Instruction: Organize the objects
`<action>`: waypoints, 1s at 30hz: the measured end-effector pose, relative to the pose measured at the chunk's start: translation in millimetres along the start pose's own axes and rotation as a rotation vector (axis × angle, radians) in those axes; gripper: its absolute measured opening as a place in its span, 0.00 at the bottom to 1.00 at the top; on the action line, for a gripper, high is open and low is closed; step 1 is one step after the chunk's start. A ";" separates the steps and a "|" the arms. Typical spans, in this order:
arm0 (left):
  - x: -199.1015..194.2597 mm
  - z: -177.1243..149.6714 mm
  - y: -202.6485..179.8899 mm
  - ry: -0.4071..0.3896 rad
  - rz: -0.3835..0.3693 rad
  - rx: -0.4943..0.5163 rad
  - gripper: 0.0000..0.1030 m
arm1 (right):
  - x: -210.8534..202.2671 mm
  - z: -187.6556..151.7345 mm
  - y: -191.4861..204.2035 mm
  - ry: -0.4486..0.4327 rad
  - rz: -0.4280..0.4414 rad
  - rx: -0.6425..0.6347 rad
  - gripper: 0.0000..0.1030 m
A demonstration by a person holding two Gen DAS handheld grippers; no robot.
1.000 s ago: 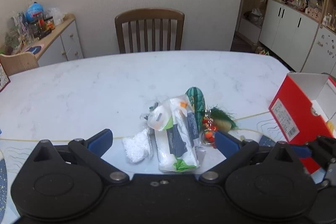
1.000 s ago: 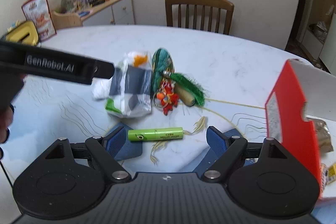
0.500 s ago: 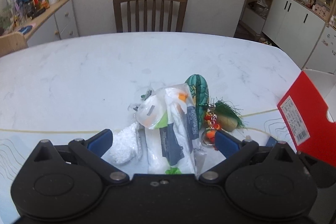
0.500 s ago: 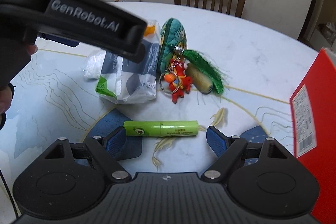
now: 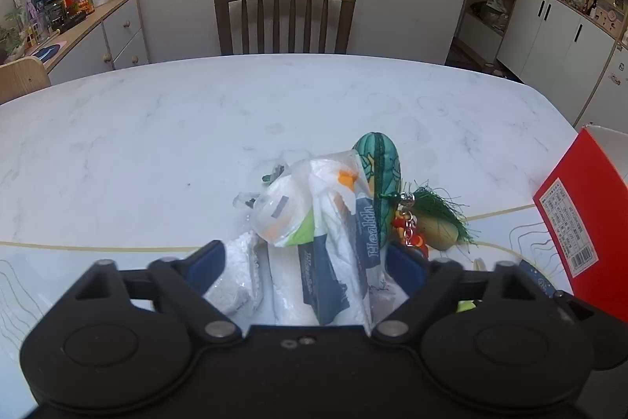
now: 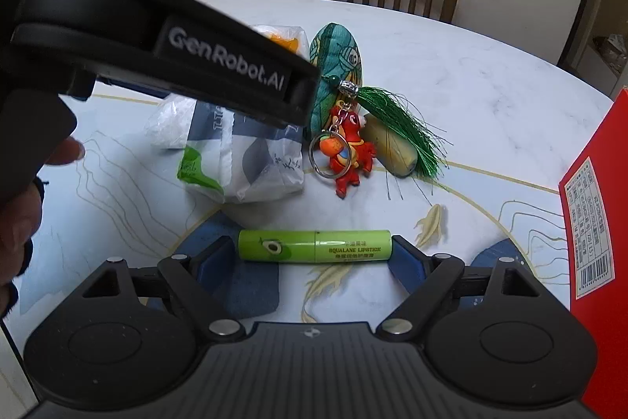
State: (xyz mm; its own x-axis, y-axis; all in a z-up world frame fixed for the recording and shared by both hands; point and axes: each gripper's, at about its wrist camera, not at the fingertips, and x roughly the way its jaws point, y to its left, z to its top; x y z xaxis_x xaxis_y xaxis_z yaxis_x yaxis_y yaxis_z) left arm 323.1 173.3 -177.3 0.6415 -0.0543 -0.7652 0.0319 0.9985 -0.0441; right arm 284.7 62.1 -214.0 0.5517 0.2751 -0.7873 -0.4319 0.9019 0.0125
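We see one white marble-look table (image 5: pixel 157 128) with gold lines, and on it one red cardboard box (image 6: pixel 592 207) at the right edge, cut off by the frame. Behind the table stands one brown wooden chair (image 5: pixel 285 14). In the middle of the table lies one clear plastic bag with white, grey and green packs inside (image 5: pixel 333 222), and just beside it on its left one crumpled white wad (image 5: pixel 235 273). Touching the bag on the right is one teal patterned fabric pouch (image 6: pixel 337 61), then one yellow-beige oval piece with a green tassel (image 6: pixel 396 144), and one red toy horse keychain (image 6: pixel 347 154) with a metal ring. Nearest to us lies one lime-green lipstick tube (image 6: pixel 314 246), flat on the table. The left gripper (image 5: pixel 304 262) is spread wide, with the bag between its blue fingers; whether they touch the bag we cannot tell. The right gripper (image 6: pixel 314 254) is also spread, and the tube lies crosswise between its fingers, very close to both ends, not yet pinched. In the right view the body of the left gripper hides the upper part of the bag, and a blurred hand (image 6: pixel 23 199) is cut off at the left edge.
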 end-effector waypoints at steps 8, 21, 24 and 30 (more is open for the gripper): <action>1.4 -1.6 2.1 0.002 -0.025 -0.002 0.54 | 0.0 -2.1 1.6 0.004 -0.011 0.013 0.83; -3.5 -1.8 3.7 0.029 -0.077 -0.038 0.20 | -6.5 -4.0 -6.6 0.035 0.008 0.048 0.79; -9.2 -2.2 1.9 0.026 -0.087 -0.034 0.20 | -15.3 -6.0 -8.6 0.025 0.010 0.060 0.79; -33.5 2.0 -1.2 0.025 -0.117 -0.044 0.20 | -47.9 -6.0 -16.9 -0.019 0.028 0.083 0.79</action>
State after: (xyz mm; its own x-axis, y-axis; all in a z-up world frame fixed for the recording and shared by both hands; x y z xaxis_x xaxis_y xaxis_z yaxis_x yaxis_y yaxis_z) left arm 303.1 173.9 -150.3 0.6157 -0.1714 -0.7691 0.0720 0.9842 -0.1618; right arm 261.3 31.7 -180.2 0.5537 0.3065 -0.7743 -0.3874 0.9179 0.0863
